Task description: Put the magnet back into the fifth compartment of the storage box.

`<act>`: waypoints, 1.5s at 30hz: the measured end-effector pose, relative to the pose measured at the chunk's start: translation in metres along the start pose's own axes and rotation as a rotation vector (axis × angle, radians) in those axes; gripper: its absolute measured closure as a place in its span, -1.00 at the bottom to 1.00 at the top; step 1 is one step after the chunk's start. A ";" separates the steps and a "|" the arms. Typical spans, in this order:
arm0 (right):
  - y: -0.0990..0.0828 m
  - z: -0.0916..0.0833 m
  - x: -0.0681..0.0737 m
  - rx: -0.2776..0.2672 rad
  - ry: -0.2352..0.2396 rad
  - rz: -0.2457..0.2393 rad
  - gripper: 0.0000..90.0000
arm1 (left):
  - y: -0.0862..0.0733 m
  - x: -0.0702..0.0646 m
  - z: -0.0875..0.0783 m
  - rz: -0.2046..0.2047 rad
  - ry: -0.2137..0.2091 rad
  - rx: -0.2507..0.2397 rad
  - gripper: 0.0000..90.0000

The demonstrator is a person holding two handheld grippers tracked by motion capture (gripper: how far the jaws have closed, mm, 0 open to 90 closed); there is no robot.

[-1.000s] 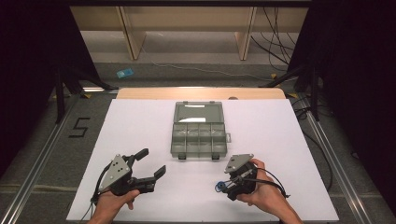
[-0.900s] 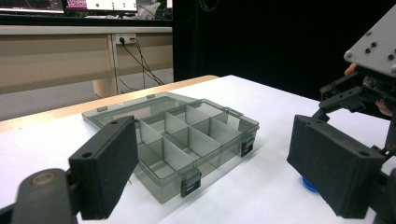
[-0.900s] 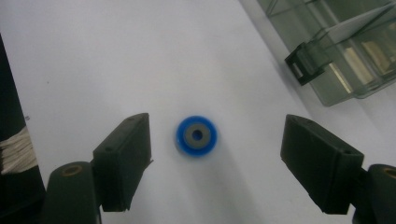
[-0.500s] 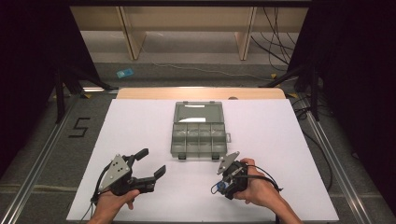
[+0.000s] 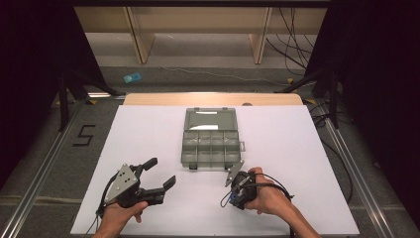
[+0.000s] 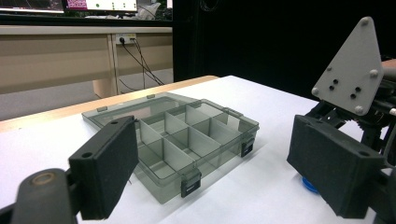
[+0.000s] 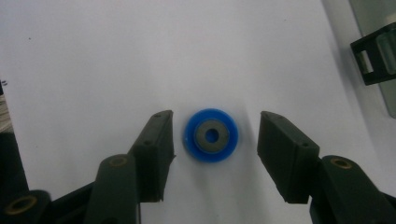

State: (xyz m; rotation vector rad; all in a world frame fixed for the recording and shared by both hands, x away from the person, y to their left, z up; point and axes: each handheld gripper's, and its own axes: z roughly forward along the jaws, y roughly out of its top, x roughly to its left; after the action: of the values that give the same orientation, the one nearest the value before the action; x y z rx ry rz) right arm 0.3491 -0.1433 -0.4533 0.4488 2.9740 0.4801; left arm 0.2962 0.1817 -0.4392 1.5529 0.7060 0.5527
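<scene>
Right claw (image 7: 212,154) is tipped steeply down at the white table (image 5: 148,134), jaws spread wide either side of a blue ring (image 7: 211,135) lying flat, hole upward. Left claw (image 5: 161,174) is held low, jaws wide, aimed at the open box (image 5: 212,144).

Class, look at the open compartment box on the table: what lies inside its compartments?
The compartment box shows grey dividers and bare floors in the visible cells. The left gripper's near pad hides part of one corner.

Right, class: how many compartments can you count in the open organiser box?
8. The organiser box holds two rows of four compartments: one row beside the hinged lid, one along the latch edge.
</scene>
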 end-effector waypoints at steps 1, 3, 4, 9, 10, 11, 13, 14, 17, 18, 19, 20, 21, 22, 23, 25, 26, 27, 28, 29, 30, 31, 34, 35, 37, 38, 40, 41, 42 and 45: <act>0.000 0.001 0.000 0.002 0.004 0.002 0.06 | 0.000 0.000 0.000 0.000 0.000 0.000 -0.66; 0.001 0.003 -0.001 0.015 0.011 -0.001 0.11 | 0.000 0.000 0.000 -0.005 0.001 -0.001 -0.66; 0.001 0.004 -0.001 0.012 0.018 -0.001 0.15 | 0.000 0.000 0.000 -0.005 0.001 -0.001 -0.66; 0.001 0.007 -0.003 0.032 0.033 -0.002 0.35 | 0.000 0.000 0.000 -0.004 0.002 -0.001 -0.66; 0.001 0.006 -0.003 0.033 0.037 -0.003 0.37 | 0.000 0.000 0.000 -0.004 0.002 -0.001 -0.66; 0.002 0.006 -0.003 0.037 0.036 -0.008 0.38 | 0.000 0.000 0.000 -0.006 0.001 -0.001 -0.66; 0.002 0.006 -0.003 0.035 0.035 -0.006 0.38 | 0.000 0.000 0.000 -0.003 0.001 -0.001 -0.66; 0.002 0.005 -0.003 0.032 0.038 -0.007 0.38 | 0.000 0.000 0.000 -0.004 0.001 -0.001 -0.66; 0.004 0.001 -0.004 0.013 0.021 -0.006 0.38 | 0.000 0.000 0.000 -0.006 0.001 -0.002 -0.66; 0.005 0.000 -0.005 0.007 0.017 -0.010 0.39 | 0.000 0.000 0.000 -0.005 0.000 -0.002 -0.66; 0.006 -0.001 -0.006 -0.002 0.011 -0.011 0.39 | 0.000 0.001 0.000 -0.005 0.001 -0.002 -0.66; 0.007 -0.002 -0.006 -0.008 0.005 -0.009 0.39 | 0.000 0.001 0.000 -0.006 0.001 -0.002 -0.66; 0.008 -0.003 -0.007 -0.007 0.006 -0.011 0.39 | 0.000 0.001 0.000 -0.007 0.000 -0.002 -0.66; 0.010 -0.005 -0.008 -0.011 -0.001 -0.010 0.39 | 0.000 0.000 0.000 -0.007 0.000 -0.002 -0.66; 0.011 -0.006 -0.009 -0.017 -0.007 -0.011 0.39 | 0.000 0.000 0.000 -0.005 -0.001 -0.003 -0.66; 0.014 -0.006 -0.009 -0.040 -0.014 -0.015 0.39 | 0.000 0.000 0.000 0.002 -0.001 0.000 -0.66; 0.016 -0.007 -0.010 -0.032 -0.014 -0.023 0.39 | 0.000 0.000 0.000 0.001 -0.001 0.002 -0.66; 0.020 -0.009 -0.011 -0.043 -0.018 -0.027 0.39 | 0.000 0.000 0.000 -0.001 -0.002 0.002 -0.66; 0.020 -0.009 -0.011 -0.043 -0.018 -0.027 0.39 | 0.000 0.000 0.000 -0.002 -0.001 0.001 -0.66; 0.021 -0.009 -0.011 -0.047 -0.020 -0.027 0.39 | 0.000 0.000 0.000 -0.006 0.000 -0.001 -0.66; 0.023 -0.009 -0.012 -0.067 -0.019 -0.024 0.39 | 0.000 0.001 0.000 -0.006 0.000 -0.001 -0.66; 0.025 -0.010 -0.013 -0.065 -0.022 -0.029 0.39 | 0.000 0.001 0.000 -0.004 0.001 -0.002 -0.66; 0.031 -0.011 -0.014 -0.078 -0.022 -0.031 0.39 | 0.000 0.001 0.000 0.002 0.002 -0.002 -0.66; 0.033 -0.011 -0.015 -0.079 -0.026 -0.034 0.39 | 0.000 0.001 0.000 0.003 0.001 -0.002 -0.66; 0.037 -0.012 -0.015 -0.094 -0.027 -0.030 0.39 | 0.000 0.000 0.000 -0.003 0.002 -0.001 -0.66; 0.039 -0.012 -0.016 -0.099 -0.028 -0.035 0.39 | 0.000 0.001 0.000 0.002 0.001 -0.001 -0.66; 0.044 -0.012 -0.016 -0.111 -0.032 -0.034 0.39 | 0.000 0.001 -0.001 0.004 0.001 -0.003 -0.66; 0.047 -0.012 -0.017 -0.114 -0.034 -0.041 0.39 | 0.000 0.001 -0.001 0.005 0.001 -0.004 -0.66; 0.049 -0.012 -0.018 -0.116 -0.035 -0.039 0.39 | 0.000 0.001 -0.001 0.002 0.002 -0.004 -0.66; 0.058 -0.011 -0.019 -0.129 -0.036 -0.044 0.39 | 0.000 0.001 -0.001 0.002 0.005 -0.005 -0.66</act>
State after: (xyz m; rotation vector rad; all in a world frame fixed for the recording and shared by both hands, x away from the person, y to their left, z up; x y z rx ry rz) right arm 0.3814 -0.1002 -0.4234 0.3741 2.8901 0.6468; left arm 0.2962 0.1836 -0.4392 1.5479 0.7065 0.5594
